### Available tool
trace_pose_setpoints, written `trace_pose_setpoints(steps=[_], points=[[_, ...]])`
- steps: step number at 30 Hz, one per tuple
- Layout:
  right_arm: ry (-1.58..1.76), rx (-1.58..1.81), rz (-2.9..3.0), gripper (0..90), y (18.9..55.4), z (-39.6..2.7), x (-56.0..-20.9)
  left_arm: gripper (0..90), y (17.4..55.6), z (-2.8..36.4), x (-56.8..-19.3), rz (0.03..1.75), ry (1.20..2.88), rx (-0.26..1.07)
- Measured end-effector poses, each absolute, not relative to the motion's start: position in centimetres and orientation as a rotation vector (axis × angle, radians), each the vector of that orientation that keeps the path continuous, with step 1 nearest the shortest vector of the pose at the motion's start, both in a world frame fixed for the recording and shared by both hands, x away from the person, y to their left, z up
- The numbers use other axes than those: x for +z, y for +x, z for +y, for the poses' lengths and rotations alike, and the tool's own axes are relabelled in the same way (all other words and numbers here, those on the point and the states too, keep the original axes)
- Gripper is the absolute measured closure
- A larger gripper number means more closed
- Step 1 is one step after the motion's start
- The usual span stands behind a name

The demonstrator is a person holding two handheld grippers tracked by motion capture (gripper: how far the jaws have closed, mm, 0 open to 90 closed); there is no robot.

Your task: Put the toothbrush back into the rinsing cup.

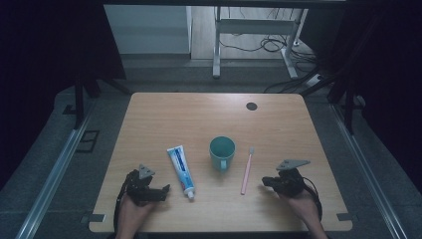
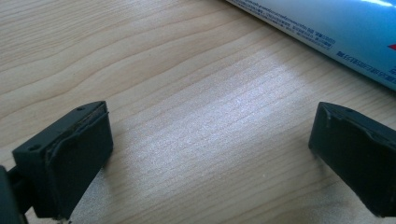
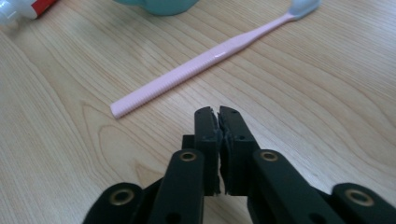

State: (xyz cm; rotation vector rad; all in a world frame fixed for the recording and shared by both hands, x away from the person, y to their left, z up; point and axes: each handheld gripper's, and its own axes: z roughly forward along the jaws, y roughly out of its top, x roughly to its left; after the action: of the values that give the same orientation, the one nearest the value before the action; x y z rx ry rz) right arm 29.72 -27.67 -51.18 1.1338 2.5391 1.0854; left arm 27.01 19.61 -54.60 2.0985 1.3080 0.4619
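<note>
A teal cup (image 1: pixel 222 152) stands near the middle of the wooden surface (image 1: pixel 199 114), its handle turned toward the person. Just right of the cup lies a pink toothbrush (image 1: pixel 247 171), bristles at the far end and handle pointing back toward the near edge. Left of the cup lies a blue-and-white toothpaste tube (image 1: pixel 180 171), its cap at the near end. A small dark round disc (image 1: pixel 251 106) sits on the surface well beyond the cup, toward the far edge. Nothing lies between the toothbrush and the right gripper.

The tube carries fine print along its blue side, too small to read in the left gripper view.

The right gripper (image 1: pixel 265 181) rests low on the surface to the near right of the cup, pointing at the toothbrush handle; its jaws are pressed together with nothing between them, just short of the handle's end. The left gripper (image 1: pixel 164 191) lies to the near left of the cup, beside the tube's cap end, jaws wide apart over bare wood.
</note>
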Motion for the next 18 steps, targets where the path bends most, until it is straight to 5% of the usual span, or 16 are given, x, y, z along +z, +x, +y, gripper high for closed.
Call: trace_pose_setpoints(steps=[18], points=[[1.071,1.128,2.587,89.8,30.9,-24.5,-51.3,0.0,27.0,19.6,-54.6,1.308,2.098,0.462]])
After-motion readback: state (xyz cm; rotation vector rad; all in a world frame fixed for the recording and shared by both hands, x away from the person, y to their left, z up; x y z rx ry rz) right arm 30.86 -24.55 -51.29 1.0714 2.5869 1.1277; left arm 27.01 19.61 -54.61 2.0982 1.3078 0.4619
